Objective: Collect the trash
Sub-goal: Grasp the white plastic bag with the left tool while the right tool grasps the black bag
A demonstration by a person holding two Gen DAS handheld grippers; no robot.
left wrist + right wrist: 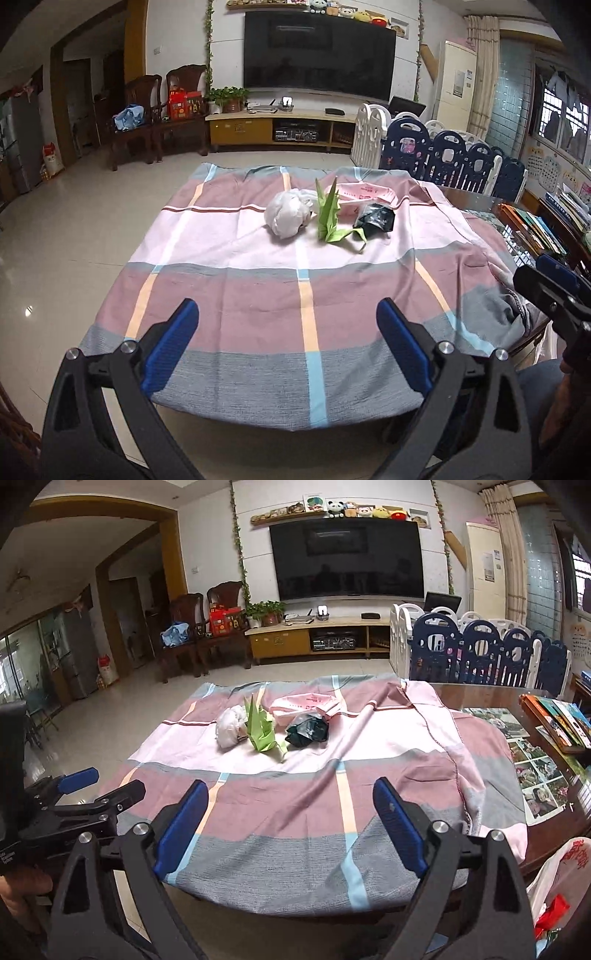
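Note:
On a table under a plaid cloth (pixel 258 295) (pixel 295 805) lie a crumpled white bag (pixel 288 214) (pixel 231 725), a folded green paper (pixel 328 218) (pixel 262 727), a crumpled dark green bag (pixel 375 219) (pixel 307 730) and a pink plastic bag (pixel 365 192) (pixel 306 705) behind them. My left gripper (pixel 288 314) is open and empty at the near edge; it also shows in the right wrist view (pixel 99 779). My right gripper (pixel 291 794) is open and empty, also near the front edge, and shows at the right of the left wrist view (pixel 546 273).
Books (pixel 557 716) and photos (pixel 532 768) lie on the bare table part at right. A white and red plastic bag (pixel 561 878) hangs at the table's right front. A blue and white playpen fence (pixel 443 155) stands behind, with a TV (pixel 317 55) and chairs (pixel 140 110) beyond.

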